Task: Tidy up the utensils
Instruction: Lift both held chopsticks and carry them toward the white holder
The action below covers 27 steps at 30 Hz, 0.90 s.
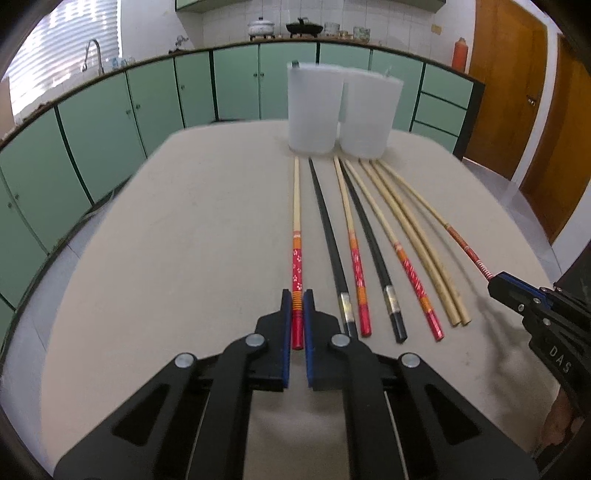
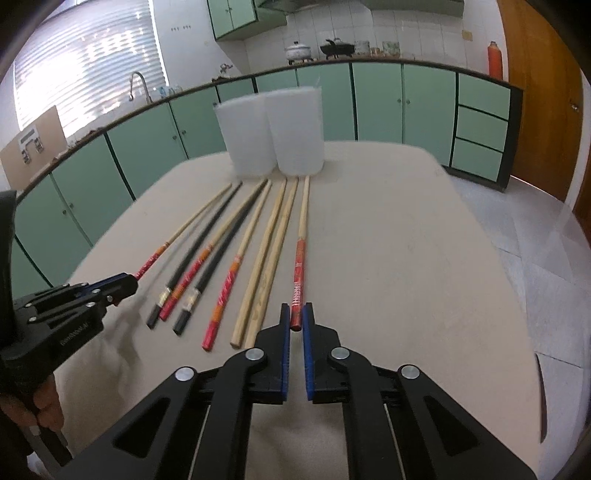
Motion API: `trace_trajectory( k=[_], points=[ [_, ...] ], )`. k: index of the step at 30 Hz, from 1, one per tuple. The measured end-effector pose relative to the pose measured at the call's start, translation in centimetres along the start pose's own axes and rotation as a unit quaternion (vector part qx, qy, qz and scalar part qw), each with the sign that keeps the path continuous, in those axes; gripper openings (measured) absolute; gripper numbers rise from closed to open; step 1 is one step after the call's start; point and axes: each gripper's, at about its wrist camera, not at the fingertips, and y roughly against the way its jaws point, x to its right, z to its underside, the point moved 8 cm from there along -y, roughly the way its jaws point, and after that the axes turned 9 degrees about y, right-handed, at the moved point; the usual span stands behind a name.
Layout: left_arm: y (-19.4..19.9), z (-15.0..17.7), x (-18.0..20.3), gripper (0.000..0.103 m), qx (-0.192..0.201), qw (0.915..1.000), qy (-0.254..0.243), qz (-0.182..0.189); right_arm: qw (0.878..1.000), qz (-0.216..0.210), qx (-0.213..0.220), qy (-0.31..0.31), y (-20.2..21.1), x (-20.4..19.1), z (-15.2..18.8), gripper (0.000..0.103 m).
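Nearest, left hand-held gripper [image 1: 297, 299], blue pads clamped on the red end of the flowered chopstick [image 1: 296, 236] at the far left of the row. Likewise right hand-held gripper [image 2: 296, 314], pads closed on the red end of the striped chopstick [image 2: 300, 258] at the far right of the row. Both sticks lying along the beige surface [image 1: 166, 240], tips pointing away toward the containers.

Between them, six more chopsticks side by side: two black ones [image 1: 328, 229] with silver bands, another flowered red one [image 1: 355, 258], a red striped one [image 1: 406, 266], and two plain bamboo ones [image 1: 417, 247] touching each other.

Beyond the tips, two translucent white containers [image 1: 314, 107] upright and side by side at the far edge of the surface, just past the sticks.

Further back, green cabinets [image 1: 147, 110], a faucet [image 1: 92, 51], pots [image 1: 261, 26] on the counter, and a wooden door [image 1: 506, 92] at right.
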Motion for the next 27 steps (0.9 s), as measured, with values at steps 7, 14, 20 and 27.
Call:
trace_trajectory(
  k=[7,14,20,27],
  points=[
    [3.8,-3.6,-0.1,0.005,0.038,0.9992,-0.005,0.007,0.999,0.003,0.045,0.006,3.3,0.8,-3.6,0.006],
    [7.6,-7.3,0.8,0.005,0.084,0.9961,-0.008,0.027,0.996,-0.003,0.089,0.007,6.7,1.6,-7.5,0.006],
    [9.3,-10.3,2.1,0.005,0.108,0.9927,-0.011,0.052,0.993,-0.012,0.117,0.004,8.8,2.5,-11.0,0.006],
    [9.8,-12.6,3.4,0.005,0.115,0.9909,-0.022,0.066,0.993,-0.031,0.116,0.002,9.4,3.4,-14.6,0.006]
  ],
)
